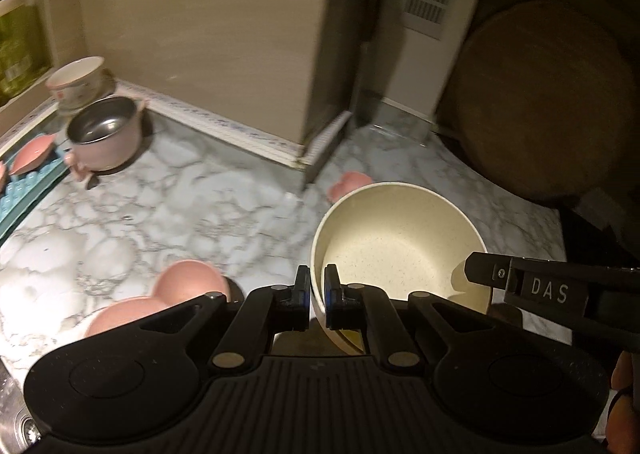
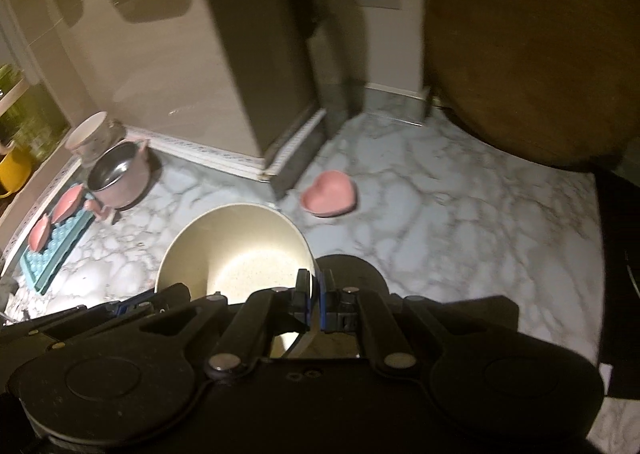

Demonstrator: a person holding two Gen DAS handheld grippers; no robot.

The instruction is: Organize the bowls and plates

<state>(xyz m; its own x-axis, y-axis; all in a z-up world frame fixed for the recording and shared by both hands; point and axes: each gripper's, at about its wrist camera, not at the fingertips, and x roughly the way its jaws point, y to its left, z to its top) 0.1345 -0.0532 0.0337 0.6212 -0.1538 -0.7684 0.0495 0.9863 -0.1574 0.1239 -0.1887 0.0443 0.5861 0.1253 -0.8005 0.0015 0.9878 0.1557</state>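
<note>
A cream speckled bowl [image 1: 400, 246] hangs above the marble counter [image 1: 180, 205], held by both grippers. My left gripper [image 1: 317, 290] is shut on its left rim. My right gripper [image 2: 318, 296] is shut on the bowl's [image 2: 236, 250] right rim; its arm also shows in the left wrist view at the right. A pink heart-shaped dish [image 2: 330, 193] lies on the counter beyond the bowl. Another pink heart dish [image 1: 168, 294] lies near my left gripper. Two more pink dishes [image 2: 56, 213] stand in a blue rack [image 2: 52, 254] at the left.
A pink-sided metal pot [image 1: 106, 133] with handles and a white patterned bowl [image 1: 78, 77] sit at the back left. A beige wall column [image 1: 240, 53] juts onto the counter. A round wooden board [image 1: 548, 101] leans at the right. A sink drain [image 1: 28, 424] shows bottom left.
</note>
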